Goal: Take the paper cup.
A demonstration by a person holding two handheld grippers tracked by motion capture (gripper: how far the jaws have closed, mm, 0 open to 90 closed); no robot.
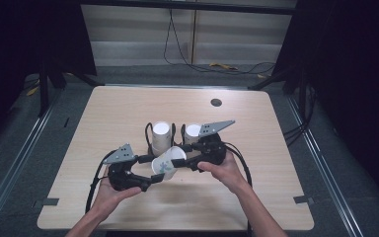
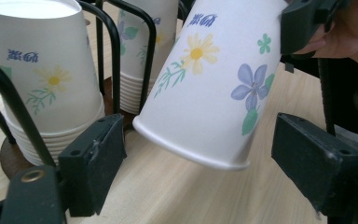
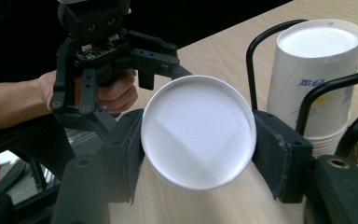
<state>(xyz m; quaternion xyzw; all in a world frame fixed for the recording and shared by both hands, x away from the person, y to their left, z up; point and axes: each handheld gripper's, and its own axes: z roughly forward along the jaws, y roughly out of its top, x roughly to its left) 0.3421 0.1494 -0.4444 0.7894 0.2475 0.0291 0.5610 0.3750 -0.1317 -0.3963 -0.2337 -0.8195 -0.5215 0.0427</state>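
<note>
Blue lettering, too stylised to read, and painted flowers marked the paper cup [image 2: 214, 79], which hung tilted over the table [image 1: 128, 113] beside two stacks [image 1: 161, 136] in a wire rack [image 2: 116, 56]. The right gripper [image 3: 198, 154] clamped its closed end. The left gripper [image 2: 196, 163] stood with jaws wide, clear of the rim between them.

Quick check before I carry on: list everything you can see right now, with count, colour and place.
Loose paper cup: one, white with flower print, tilted, gripped near its base by the right gripper, rim end between the left gripper's open jaws.
Cup stacks: two, white, upside down in the rack.
Wire rack: one, black, mid-table.
Table: one, light wood.
Round hole: one, dark, far right of the tabletop.
Cables: dark, on the floor beyond.
Left gripper: black, open.
Right gripper: black, shut on the cup.
</note>
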